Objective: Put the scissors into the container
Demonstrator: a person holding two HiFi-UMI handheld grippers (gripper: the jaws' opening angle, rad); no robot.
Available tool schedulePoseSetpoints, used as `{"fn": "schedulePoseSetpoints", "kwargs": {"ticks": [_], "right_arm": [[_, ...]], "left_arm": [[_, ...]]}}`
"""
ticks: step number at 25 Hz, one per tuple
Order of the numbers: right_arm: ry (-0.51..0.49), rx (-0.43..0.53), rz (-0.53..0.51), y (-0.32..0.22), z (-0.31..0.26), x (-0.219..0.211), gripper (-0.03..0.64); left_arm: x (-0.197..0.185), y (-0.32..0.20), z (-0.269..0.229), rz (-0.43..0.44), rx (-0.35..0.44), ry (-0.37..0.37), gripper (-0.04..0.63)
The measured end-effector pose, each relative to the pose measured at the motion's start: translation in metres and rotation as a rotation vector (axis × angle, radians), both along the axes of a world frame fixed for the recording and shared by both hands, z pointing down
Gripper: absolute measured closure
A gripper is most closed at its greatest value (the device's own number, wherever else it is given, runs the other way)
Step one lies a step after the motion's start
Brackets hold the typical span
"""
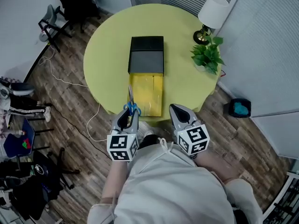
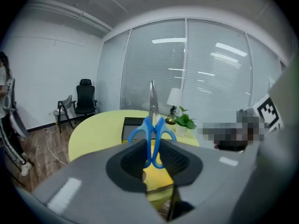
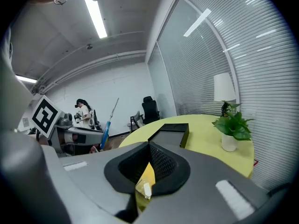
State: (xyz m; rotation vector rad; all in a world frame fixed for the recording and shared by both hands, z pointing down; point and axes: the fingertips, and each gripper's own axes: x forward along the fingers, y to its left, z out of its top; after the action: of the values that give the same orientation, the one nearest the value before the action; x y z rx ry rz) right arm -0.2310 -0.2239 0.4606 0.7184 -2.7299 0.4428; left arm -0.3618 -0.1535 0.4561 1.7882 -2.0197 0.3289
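Observation:
The blue-handled scissors (image 1: 131,104) stand with their blades pointing away from me, held by the handles in my left gripper (image 1: 130,114), which is shut on them just off the near edge of the round yellow table (image 1: 107,41). In the left gripper view the scissors (image 2: 153,133) rise from between the pads, blades up. The black container (image 1: 146,55) sits mid-table with a yellow flat piece (image 1: 146,93) against its near side. My right gripper (image 1: 175,110) hovers to the right at the same edge, shut and holding nothing. The right gripper view shows the container (image 3: 170,133) ahead.
A potted plant (image 1: 208,55) and a white-shaded lamp (image 1: 212,13) stand at the table's right rim. Chairs and cables lie on the wooden floor to the left. A blue bin (image 1: 239,108) sits on the floor at right. A person stands far off in the right gripper view.

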Motion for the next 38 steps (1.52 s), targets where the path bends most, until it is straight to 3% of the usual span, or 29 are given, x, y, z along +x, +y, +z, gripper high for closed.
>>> {"fn": "schedulePoseSetpoints", "kwargs": {"ticks": [9,16,26,38], "right_arm": [[0.023,0.012,0.159,-0.025,0.0,-0.032,0.618],[0.069,-0.027,0.252,-0.032,0.027,-0.041,0.618],[0.121,-0.119,0.292,-0.022,0.052,-0.041,0.618],[0.159,-0.147,0.294,-0.025,0.066,-0.043,0.618]], "left_arm": [[-0.03,-0.045,0.043,0.2,-0.113,0.063,0.511],[-0.029,-0.057,0.113,0.333,-0.308,0.184,0.511],[-0.024,-0.057,0.174,0.45,-0.543,0.144,0.509],[-0.022,-0.056,0.204,0.483,-0.645,0.125,0.509]]}}
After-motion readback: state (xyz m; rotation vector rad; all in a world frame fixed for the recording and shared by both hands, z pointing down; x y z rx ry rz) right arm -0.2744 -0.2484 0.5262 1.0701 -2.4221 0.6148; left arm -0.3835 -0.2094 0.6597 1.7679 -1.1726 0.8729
